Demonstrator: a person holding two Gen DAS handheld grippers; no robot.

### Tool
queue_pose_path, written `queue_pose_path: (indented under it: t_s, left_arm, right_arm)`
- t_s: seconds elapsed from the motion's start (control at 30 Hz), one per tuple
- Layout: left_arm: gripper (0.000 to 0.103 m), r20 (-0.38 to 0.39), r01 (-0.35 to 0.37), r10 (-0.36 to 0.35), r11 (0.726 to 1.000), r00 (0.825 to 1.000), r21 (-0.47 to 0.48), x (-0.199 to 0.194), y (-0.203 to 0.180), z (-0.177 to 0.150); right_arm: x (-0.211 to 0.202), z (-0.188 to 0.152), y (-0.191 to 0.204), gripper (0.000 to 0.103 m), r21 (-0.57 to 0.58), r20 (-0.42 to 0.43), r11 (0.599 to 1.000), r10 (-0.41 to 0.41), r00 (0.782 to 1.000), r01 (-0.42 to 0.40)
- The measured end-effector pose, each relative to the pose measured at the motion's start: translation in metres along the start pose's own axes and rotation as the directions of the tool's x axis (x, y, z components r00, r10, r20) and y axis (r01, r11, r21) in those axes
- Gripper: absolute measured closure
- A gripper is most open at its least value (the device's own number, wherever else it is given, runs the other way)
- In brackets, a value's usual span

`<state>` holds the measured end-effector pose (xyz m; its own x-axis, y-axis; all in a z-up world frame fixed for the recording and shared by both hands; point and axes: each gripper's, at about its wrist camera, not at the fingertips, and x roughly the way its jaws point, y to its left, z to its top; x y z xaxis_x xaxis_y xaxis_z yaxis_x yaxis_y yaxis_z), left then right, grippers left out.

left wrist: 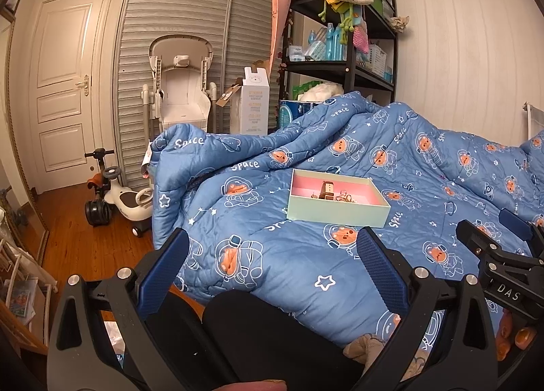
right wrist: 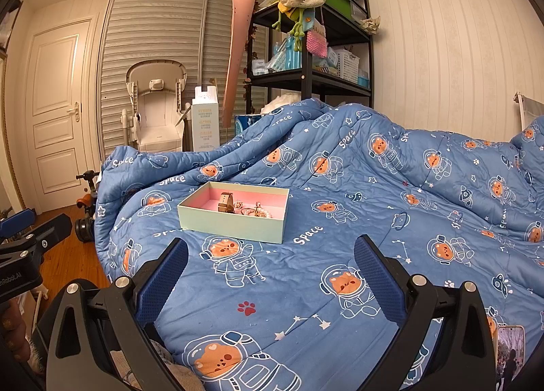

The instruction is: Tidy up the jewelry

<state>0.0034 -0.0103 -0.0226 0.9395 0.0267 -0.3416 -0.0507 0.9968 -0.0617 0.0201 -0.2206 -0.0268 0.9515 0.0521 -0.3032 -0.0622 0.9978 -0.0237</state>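
On blue bear-print quilt: pale green cardboard box, pink-lined, holding brown watch and small jewelry. Left tool wide, empty; right tool likewise.

The quilt repeats "Space"; the other tool reads "DAS".

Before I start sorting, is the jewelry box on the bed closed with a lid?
No, the box sits open on the quilt, showing its pink inside and a watch.

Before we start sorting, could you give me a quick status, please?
Both grippers, left and right, open, empty. Jewelry box on quilt, ahead. Path clear.
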Motion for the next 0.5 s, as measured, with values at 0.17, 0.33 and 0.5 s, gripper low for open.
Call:
queue_pose_path:
  t_s: [0.17, 0.33, 0.5]
  left_arm:
    - [0.006, 0.000, -0.002, 0.002, 1.000, 1.000, 0.001, -0.0001, -0.0007, -0.0003]
    - [0.006, 0.004, -0.001, 0.001, 1.000, 1.000, 0.003, -0.0012, -0.0011, -0.0002]
    - [0.006, 0.009, -0.005, 0.005, 1.000, 1.000, -0.001, -0.0018, -0.0007, 0.0002]
  right_arm:
    - [-0.0002, 0.0001, 0.0001, 0.007, 0.000, 0.000, 1.000, 0.000, 1.000, 0.000]
    - [-0.0002, 0.0002, 0.0002, 0.007, -0.001, -0.001, 1.000, 0.000, 1.000, 0.000]
    - [0.0000, 0.0003, 0.0001, 0.007, -0.001, -0.002, 1.000, 0.000, 1.000, 0.000]
